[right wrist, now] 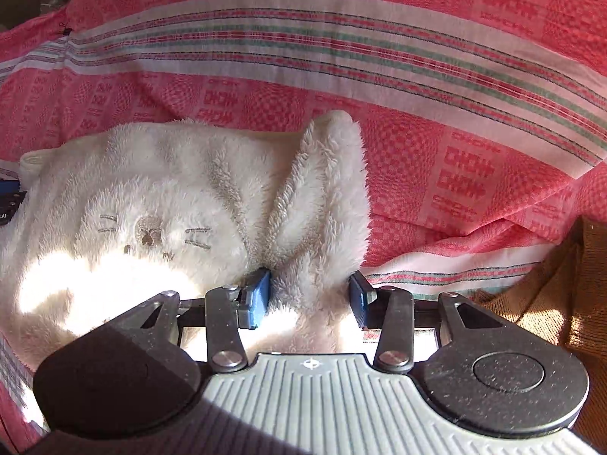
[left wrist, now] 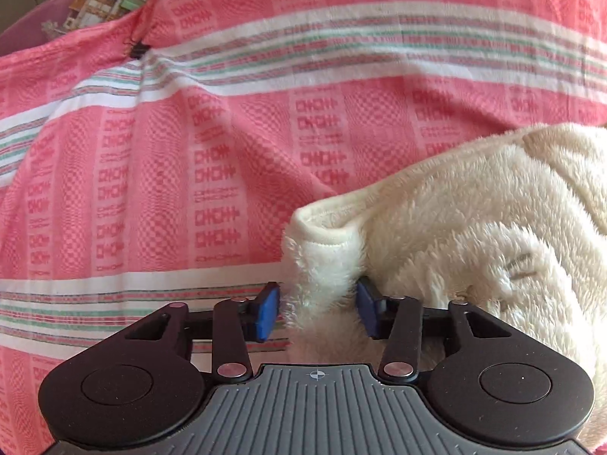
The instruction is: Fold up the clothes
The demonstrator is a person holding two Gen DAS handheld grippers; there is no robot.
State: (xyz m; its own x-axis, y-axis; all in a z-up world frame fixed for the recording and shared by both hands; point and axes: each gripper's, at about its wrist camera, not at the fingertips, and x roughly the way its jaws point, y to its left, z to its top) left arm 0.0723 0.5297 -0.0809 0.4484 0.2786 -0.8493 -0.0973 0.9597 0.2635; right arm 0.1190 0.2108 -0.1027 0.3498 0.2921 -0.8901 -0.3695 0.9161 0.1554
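Left hand-held gripper (left wrist: 318, 313) and right hand-held gripper (right wrist: 309, 299) (blue-padded) both spread apart.

In the left wrist view, the pink patterned bedspread (left wrist: 159, 174) lies bare across the left and upper frame, open for passage; the cream fleece garment (left wrist: 474, 220) fills the lower right, and small boxes (left wrist: 106, 0) crowd the upper left corner. In the right wrist view, a mustard garment (right wrist: 569, 288) blocks the lower right, while the upper right stays open.
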